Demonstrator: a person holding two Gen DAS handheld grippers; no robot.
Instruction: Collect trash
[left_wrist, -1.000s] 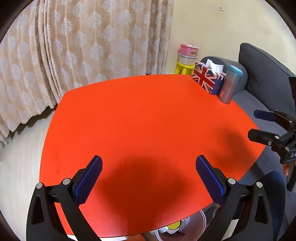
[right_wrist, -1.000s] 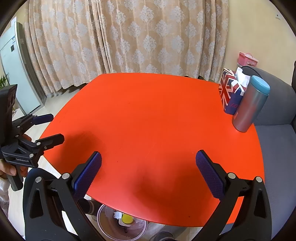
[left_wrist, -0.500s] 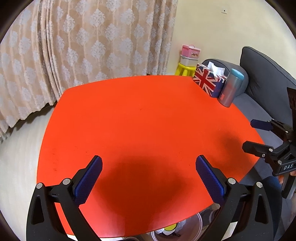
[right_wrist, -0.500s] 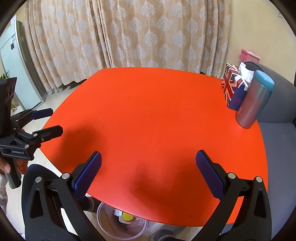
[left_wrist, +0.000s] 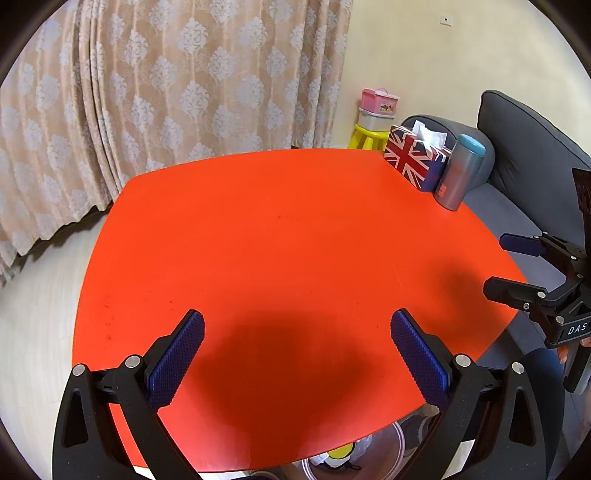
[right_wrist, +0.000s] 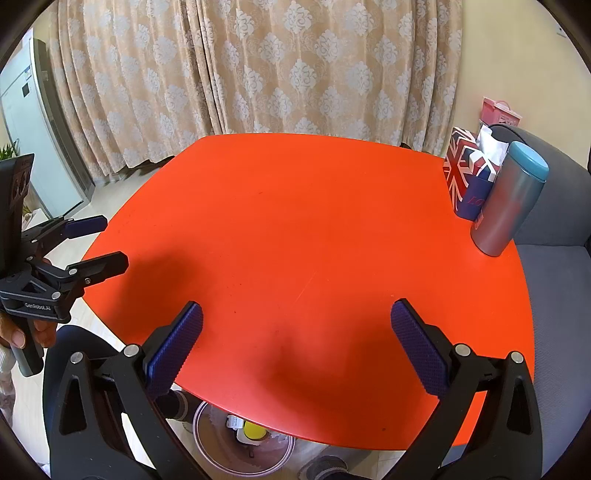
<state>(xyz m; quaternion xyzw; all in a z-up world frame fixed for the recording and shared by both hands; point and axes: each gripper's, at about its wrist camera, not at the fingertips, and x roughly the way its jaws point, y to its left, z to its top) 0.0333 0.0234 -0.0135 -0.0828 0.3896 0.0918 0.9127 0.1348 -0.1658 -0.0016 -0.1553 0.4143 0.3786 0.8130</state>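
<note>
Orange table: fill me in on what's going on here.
A person holds a gripper in each hand over the orange table. The left gripper and right gripper are both open and empty. Only a tissue box and a tumbler stand on it. A clear bin sits on the floor below.

This looks like a home living room, shown by the patterned beige curtains (right_wrist: 258, 66) hanging to the floor, a grey sofa (left_wrist: 524, 173) beside a low red table (left_wrist: 280, 251), a flag-printed tissue box (left_wrist: 415, 160) with a tumbler (left_wrist: 460, 171), and a yellow stool (left_wrist: 367, 134) stacked with small storage boxes (left_wrist: 376, 109).
</note>
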